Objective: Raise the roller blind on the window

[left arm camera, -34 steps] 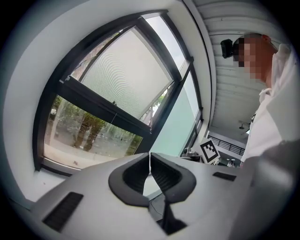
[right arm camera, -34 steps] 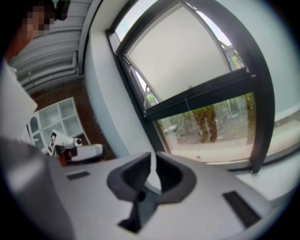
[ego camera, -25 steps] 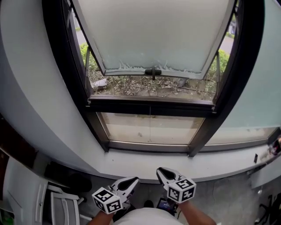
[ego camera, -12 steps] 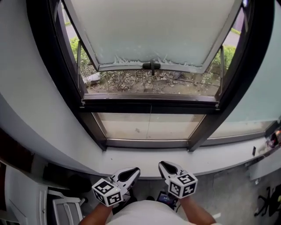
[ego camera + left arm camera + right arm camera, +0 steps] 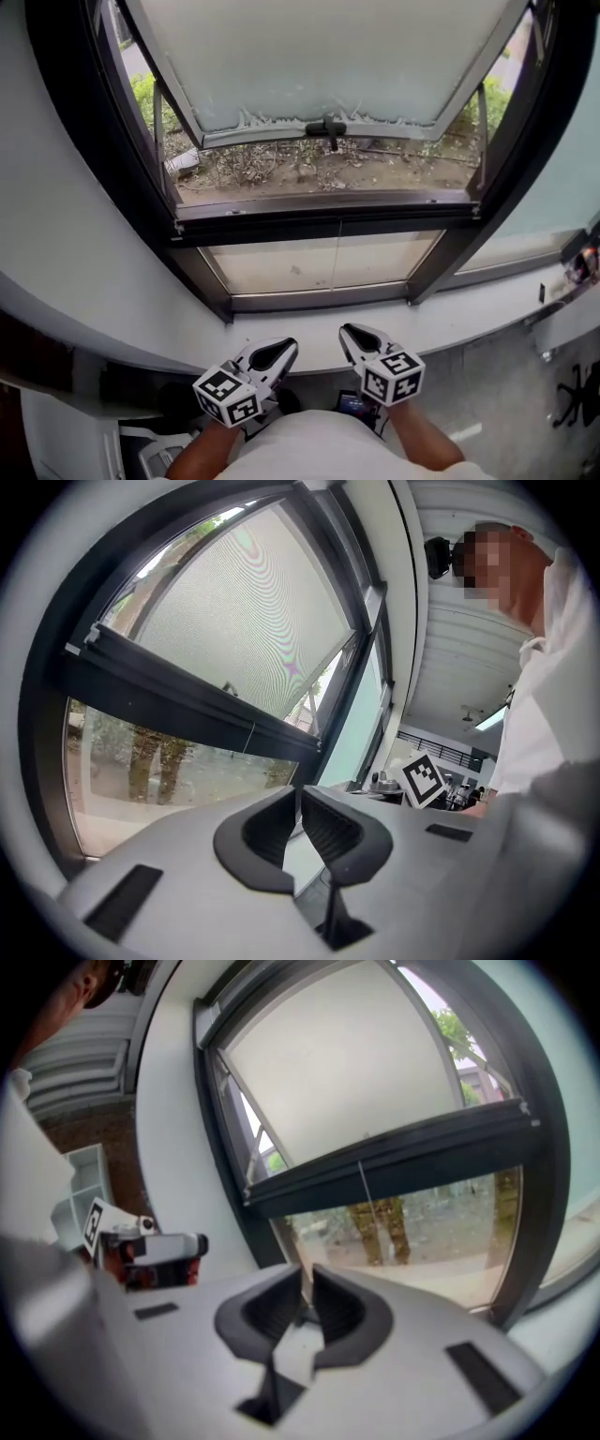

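Both your claws are clenched on nothing: left gripper (image 5: 284, 345) and right gripper (image 5: 349, 331), near the sill (image 5: 469, 314). Only the head view shows the handle (image 5: 327, 127) under the pale sheet (image 5: 328, 56) that fills the upper pane of the window (image 5: 319, 211), far ahead. I cannot tell whether that sheet is the roller blind. Only the right gripper view shows a thin cord (image 5: 367, 1194). Since a second ago, both claws have come closer to the sill.

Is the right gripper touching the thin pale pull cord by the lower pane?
Apart. In the head view, bare white sill and dark window frame separate the right gripper from the thin pull cord.
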